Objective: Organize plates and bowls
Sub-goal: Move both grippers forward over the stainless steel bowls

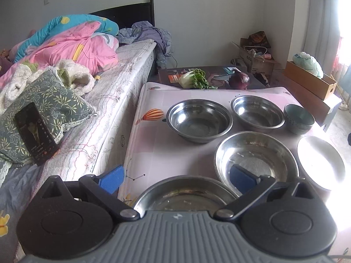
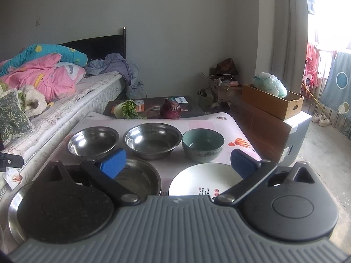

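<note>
Phone (image 1: 35, 132) on bed pillow (image 1: 47, 100); cabbage (image 1: 193, 79), red onion (image 1: 239, 80) beyond.

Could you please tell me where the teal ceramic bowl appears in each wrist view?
Left wrist: teal ceramic bowl at far right, beside the right-hand steel bowl.
Right wrist: same bowl right of centre, behind the white plate.
Shared landmark: purple cabbage beyond the table.

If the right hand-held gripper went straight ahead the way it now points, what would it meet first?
Probably the white plate directly ahead between the open fingers of the right hand-held gripper; the teal bowl lies beyond it. Depth is hard to judge.
</note>
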A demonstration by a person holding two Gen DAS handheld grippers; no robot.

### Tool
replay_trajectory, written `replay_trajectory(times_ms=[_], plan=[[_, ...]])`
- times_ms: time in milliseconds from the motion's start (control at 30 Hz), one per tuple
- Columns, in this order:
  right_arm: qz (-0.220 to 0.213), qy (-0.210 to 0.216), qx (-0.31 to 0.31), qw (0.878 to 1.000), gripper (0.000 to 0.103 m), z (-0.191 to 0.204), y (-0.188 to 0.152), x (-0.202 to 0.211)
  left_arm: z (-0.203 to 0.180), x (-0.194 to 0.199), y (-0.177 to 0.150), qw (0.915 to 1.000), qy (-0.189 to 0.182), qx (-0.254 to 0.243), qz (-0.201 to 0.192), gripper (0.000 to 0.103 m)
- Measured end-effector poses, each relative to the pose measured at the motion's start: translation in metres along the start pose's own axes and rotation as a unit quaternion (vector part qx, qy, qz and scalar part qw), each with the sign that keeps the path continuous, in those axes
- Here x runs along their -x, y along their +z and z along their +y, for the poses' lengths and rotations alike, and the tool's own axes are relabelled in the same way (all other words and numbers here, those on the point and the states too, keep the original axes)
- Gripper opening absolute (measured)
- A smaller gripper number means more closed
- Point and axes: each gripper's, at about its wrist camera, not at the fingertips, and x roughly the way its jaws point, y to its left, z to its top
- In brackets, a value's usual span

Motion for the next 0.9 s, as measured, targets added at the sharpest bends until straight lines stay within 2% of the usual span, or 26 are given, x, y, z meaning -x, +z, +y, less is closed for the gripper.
replay_trajectory(times_ms=[100,267,467,600,700,800,867,900], plan=[[-0.014,0.029,-0.031,0.999,0.102,-0.002,0.024,-0.015,0.003,-0.006,0.019,0.9994,0.024,-0.011,-0.022,0.103],[-0.015,0.076,-0.054,0.996,0.102,0.017,0.057,-0.058,0.013,-0.027,0.046,0.9993,0.025,-0.015,-0.023,0.103],[0.041,0.145,-0.066,0.986,0.102,0.049,0.074,-0.125,0.031,-0.073,0.067,0.9999,0.007,-0.002,0.008,0.103],[0.094,0.172,-0.077,0.978,0.101,0.070,0.070,-0.175,0.040,-0.110,0.075,0.9993,0.033,0.000,0.020,0.103],[0.136,0.190,-0.083,0.969,0.096,0.085,0.064,-0.212,0.044,-0.130,0.080,0.9991,0.037,-0.006,0.018,0.099],[0.169,0.207,-0.075,0.961,0.088,0.104,0.056,-0.238,0.049,-0.154,0.084,0.9997,0.009,-0.001,0.023,0.095],[0.188,0.210,-0.076,0.956,0.074,0.111,0.050,-0.253,0.050,-0.170,0.087,0.9993,-0.008,0.006,0.035,0.088],[0.194,0.207,-0.078,0.956,0.073,0.113,0.048,-0.260,0.049,-0.177,0.089,0.9990,-0.017,0.004,0.040,0.085]])
